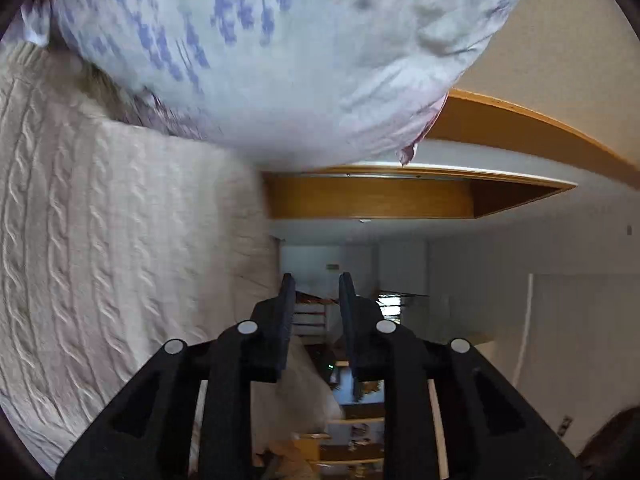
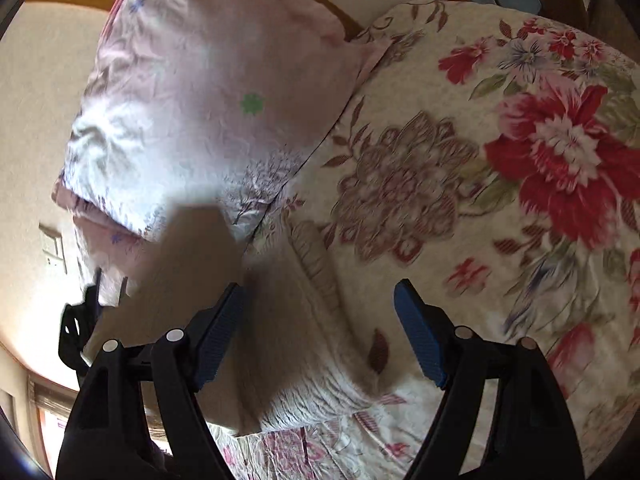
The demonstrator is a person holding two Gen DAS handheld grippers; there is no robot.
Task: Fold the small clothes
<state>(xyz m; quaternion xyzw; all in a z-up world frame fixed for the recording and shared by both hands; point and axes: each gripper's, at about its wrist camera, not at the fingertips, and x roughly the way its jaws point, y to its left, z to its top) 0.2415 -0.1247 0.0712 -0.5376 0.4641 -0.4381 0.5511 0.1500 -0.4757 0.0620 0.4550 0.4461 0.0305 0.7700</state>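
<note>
A: Where's the sweater?
B: Cream cable-knit, filling nine o'clock in the left view, beside the pillow.
A: Jaws?
B: Left gripper slightly apart, empty; right gripper wide open over the floral bedspread.

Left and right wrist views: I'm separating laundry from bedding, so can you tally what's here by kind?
Pillow: 1
Cable-knit sweater: 1
Floral quilt: 1
Tools: 2, the left tool and the right tool
Total: 5
</note>
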